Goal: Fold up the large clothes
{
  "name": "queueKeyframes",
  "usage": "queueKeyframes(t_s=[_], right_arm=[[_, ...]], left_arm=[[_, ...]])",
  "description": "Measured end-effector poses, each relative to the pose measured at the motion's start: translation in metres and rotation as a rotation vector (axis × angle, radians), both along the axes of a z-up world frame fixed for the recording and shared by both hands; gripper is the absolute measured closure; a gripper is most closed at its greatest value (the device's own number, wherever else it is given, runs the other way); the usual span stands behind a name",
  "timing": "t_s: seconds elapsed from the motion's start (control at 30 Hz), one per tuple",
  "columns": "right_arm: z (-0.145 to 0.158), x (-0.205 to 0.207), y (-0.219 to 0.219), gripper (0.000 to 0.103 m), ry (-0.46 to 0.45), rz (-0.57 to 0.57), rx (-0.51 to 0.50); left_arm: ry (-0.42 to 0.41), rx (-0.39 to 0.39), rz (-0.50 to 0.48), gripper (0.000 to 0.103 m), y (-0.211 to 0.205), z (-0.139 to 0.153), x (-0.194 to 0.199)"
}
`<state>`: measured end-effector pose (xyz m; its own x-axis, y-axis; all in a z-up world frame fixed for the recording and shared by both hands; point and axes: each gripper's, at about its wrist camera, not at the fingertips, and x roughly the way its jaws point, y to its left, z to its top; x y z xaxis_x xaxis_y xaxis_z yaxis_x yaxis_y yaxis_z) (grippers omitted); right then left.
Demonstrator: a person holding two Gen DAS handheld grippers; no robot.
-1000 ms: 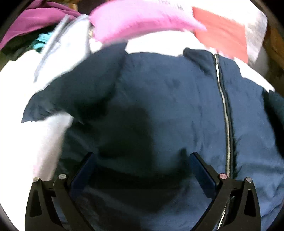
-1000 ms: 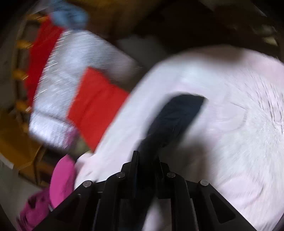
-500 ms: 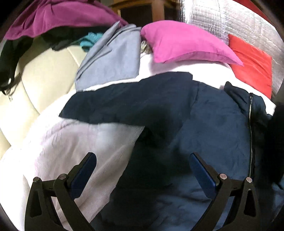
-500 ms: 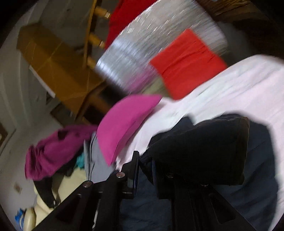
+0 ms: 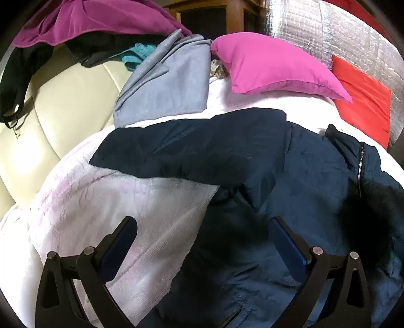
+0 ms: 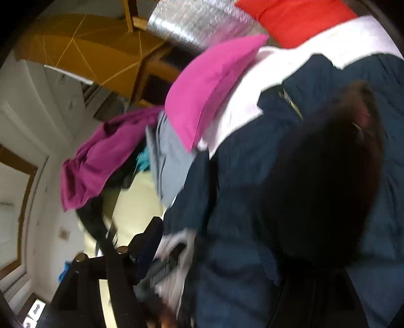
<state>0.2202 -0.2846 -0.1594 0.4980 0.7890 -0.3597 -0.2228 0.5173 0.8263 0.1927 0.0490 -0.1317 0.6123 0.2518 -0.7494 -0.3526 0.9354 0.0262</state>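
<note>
A navy zip-up jacket lies spread on the white quilt, one sleeve stretched out to the left. My left gripper hovers open over the jacket's lower left edge, with nothing gripped. In the right wrist view the jacket fills the right side, with a dark blurred fold dropping onto it. My right gripper has its jaws opening. Its left finger stands clear, the other is mostly hidden by navy cloth, and no pad visibly presses on the cloth.
A pink pillow, a red cushion and a silver foil panel sit at the bed's far end. A grey garment and a purple one lie over the cream headboard on the left.
The right gripper swung across with the dark sleeve, carried it over the jacket's body and opened its jaws. The left gripper drew back to the left, bringing more quilt into view.
</note>
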Motion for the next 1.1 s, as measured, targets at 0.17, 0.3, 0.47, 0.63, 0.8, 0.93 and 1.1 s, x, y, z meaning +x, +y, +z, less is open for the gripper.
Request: queueKeyframes(t_s=[0.17,0.3,0.47,0.63,0.8,0.93,1.1], right_arm=[[-0.015,-0.029,-0.050,0.027,0.022,-0.082,0.046],[-0.035,-0.011,-0.073,0.026,0.106,-0.196,0.113],[-0.055,0.023,-0.067,0.026,0.235,-0.250,0.141],[-0.004,0.046,-0.008,0.026,0.116,-0.093,0.252],[0.068,0.035,0.019,0.025,-0.135,-0.059,0.235],[0.059,0.028,-0.003,0.026,-0.087,-0.229,-0.042],[0.027,0.012,-0.045,0.054,0.017,-0.446,-0.396]], left_arm=[[-0.017,0.022,-0.052,0.000,-0.017,0.004,0.003],[-0.022,0.024,-0.056,0.000,-0.025,0.003,0.009],[-0.017,0.027,0.015,0.000,-0.010,0.003,0.015],[-0.024,0.021,0.131,0.000,0.025,0.004,0.018],[-0.036,0.003,0.177,0.000,0.046,0.004,0.013],[-0.036,-0.010,0.172,0.000,0.049,0.005,0.012],[-0.008,-0.052,0.208,0.000,0.067,0.002,0.016]])
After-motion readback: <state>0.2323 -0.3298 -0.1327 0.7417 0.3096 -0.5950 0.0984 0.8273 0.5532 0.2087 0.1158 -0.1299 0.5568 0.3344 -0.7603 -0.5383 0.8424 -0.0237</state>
